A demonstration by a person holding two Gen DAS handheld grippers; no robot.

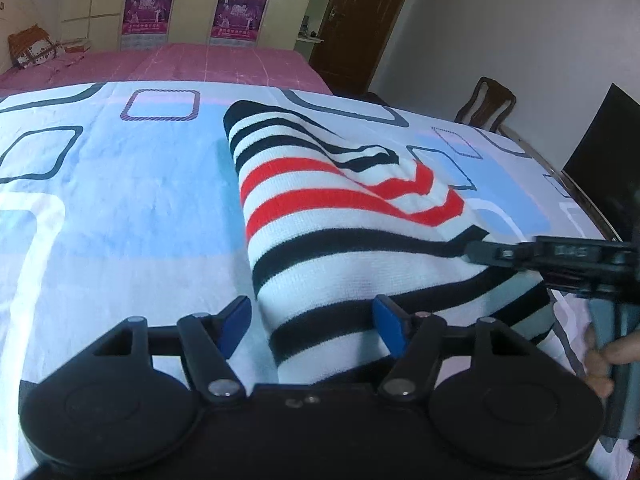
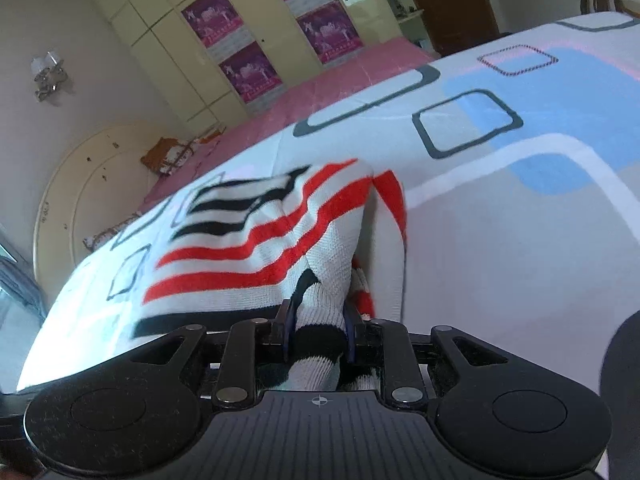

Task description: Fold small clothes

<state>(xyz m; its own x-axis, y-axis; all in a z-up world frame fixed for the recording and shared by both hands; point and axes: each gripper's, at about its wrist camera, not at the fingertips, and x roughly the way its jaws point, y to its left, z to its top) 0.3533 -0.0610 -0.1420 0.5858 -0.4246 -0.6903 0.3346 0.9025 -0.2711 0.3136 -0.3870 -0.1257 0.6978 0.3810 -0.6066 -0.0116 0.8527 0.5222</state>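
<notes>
A white knit sweater point(image 1: 340, 200) with black and red stripes lies partly folded on a bed sheet point(image 1: 120, 200) printed with light blue and grey squares. My left gripper point(image 1: 314, 322) is open at the sweater's near edge. Its left pad stands over bare sheet and its right pad over the knit, with the sweater's left fold edge between them. My right gripper point(image 2: 319, 322) is shut on a bunched corner of the sweater point(image 2: 248, 256), with the fabric pinched between its pads and lifted off the sheet point(image 2: 520, 240). In the left wrist view the right gripper point(image 1: 476, 250) enters from the right and grips the sweater's right edge.
A pink-covered bed point(image 1: 200, 62) lies beyond the sheet, with a wardrobe point(image 1: 180, 0) and a brown door point(image 1: 360, 20) behind it. A wooden chair point(image 1: 486, 104) and a dark screen point(image 1: 600, 160) stand at the right. A hand point(image 1: 608, 356) holds the right gripper's handle.
</notes>
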